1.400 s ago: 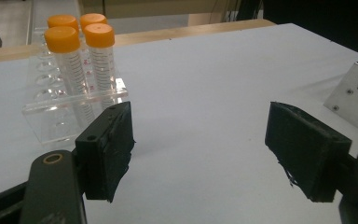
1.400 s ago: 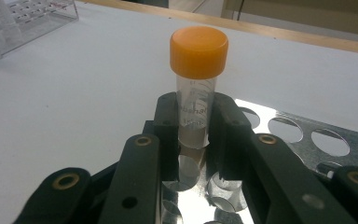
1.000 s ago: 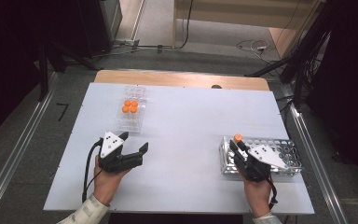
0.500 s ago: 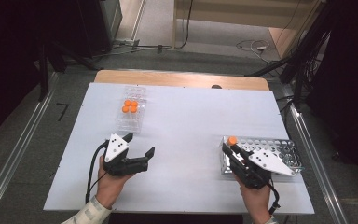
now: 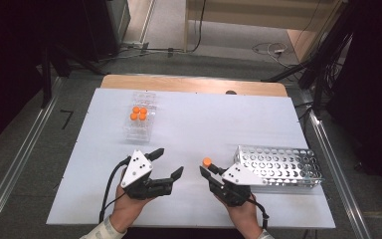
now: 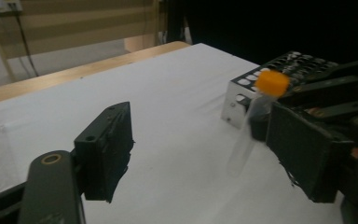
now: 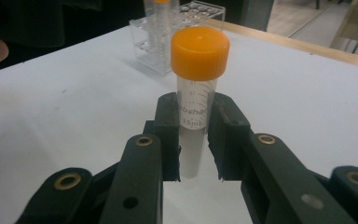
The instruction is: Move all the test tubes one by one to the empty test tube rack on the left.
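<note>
My right gripper (image 5: pixel 207 171) is shut on a clear tube with an orange cap (image 5: pixel 207 162) and holds it upright above the white table, just left of the metal rack (image 5: pixel 278 164). In the right gripper view the pads (image 7: pixel 168 126) clamp the tube (image 7: pixel 193 116) below its cap (image 7: pixel 199 51). My left gripper (image 5: pixel 169 162) stands open a short way to the left, pointing at the tube. Its jaws have just been closing, with nothing between them. From the left gripper (image 6: pixel 205 154), the tube (image 6: pixel 249 135) stands ahead, by the right jaw.
A clear plastic rack (image 5: pixel 139 119) holding several orange-capped tubes stands at the back left of the white table (image 5: pixel 219 119). The perforated metal rack (image 6: pixel 261 79) lies at the front right. Bare table stretches between the two racks. A wooden strip (image 5: pixel 189 83) runs along the far edge.
My right gripper has carried the tube leftward, away from the metal rack toward the table's middle. My left gripper has moved right toward it.
</note>
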`<state>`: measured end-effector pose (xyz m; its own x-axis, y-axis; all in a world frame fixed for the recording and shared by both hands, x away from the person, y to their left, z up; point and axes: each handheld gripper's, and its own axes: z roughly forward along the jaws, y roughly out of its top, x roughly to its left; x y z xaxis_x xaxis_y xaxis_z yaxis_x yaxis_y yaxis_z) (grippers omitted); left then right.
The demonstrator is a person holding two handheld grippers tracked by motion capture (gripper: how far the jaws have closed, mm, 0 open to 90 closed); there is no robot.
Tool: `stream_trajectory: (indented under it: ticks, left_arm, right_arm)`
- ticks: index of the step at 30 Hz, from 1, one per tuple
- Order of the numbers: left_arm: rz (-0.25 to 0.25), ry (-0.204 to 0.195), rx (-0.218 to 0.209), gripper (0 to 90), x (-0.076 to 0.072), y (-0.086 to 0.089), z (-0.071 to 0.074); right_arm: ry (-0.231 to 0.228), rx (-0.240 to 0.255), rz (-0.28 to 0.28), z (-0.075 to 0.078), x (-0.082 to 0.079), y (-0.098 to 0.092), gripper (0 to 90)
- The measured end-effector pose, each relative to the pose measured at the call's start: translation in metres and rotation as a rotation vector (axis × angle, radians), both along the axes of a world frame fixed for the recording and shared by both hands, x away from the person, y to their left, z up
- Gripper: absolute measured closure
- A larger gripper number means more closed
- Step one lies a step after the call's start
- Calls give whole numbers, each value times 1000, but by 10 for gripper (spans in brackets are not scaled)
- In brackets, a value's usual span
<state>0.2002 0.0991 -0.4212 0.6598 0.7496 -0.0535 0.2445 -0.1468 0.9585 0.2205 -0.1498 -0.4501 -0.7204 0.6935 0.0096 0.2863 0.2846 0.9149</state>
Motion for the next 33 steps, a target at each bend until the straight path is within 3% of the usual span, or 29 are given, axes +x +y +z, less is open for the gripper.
stream_trajectory:
  ticks: [6,9,17,25,26,29,33]
  left_arm:
    - [-77,30,10,391,4,-14,-5]
    - [-87,26,24,513,5,-19,-8]
    - [-111,29,46,667,6,-23,-13]
    - [-108,6,73,704,5,-24,-13]
    - [-107,4,77,705,5,-23,-13]
    - [-100,8,69,705,7,-19,-12]
    - [-61,17,34,705,14,-3,-7]
  right_arm:
    - [11,-17,55,-5,-2,19,720]
    - [19,-20,80,-7,-3,26,720]
    - [18,-22,97,-7,-5,32,721]
    - [22,-26,100,-7,-4,31,716]
    - [25,-26,102,-7,-4,31,692]
    - [41,-29,109,-6,-3,31,450]
    - [24,-27,109,-1,-3,23,311]
